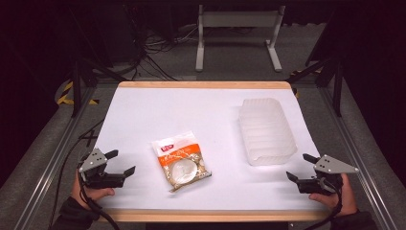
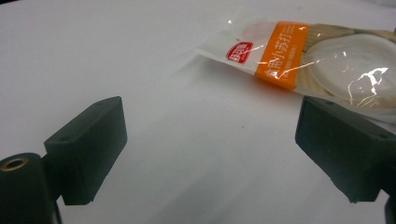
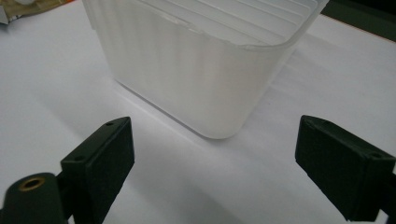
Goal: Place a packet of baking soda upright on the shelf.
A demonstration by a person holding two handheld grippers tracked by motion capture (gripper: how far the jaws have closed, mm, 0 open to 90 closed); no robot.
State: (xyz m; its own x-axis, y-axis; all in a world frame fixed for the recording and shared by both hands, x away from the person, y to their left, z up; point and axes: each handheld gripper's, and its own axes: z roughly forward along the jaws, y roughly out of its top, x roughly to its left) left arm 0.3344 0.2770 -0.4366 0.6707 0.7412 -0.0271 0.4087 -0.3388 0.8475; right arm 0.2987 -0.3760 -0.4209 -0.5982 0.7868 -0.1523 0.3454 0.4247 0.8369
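- Fingers of both the left gripper and right gripper gape wide, empty.
- Likely approach: left takes the snack packet at frame centre by an edge; right steadies the plastic tub.

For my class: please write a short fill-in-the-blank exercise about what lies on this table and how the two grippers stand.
1. The snack packet has a band of the colour ____ across it.
2. The translucent plastic container lies nearer the ____ gripper.
3. Both the left gripper and the right gripper have their jaws ____.
4. Both things rest on a ____ table.

Missing words: orange; right; open; white
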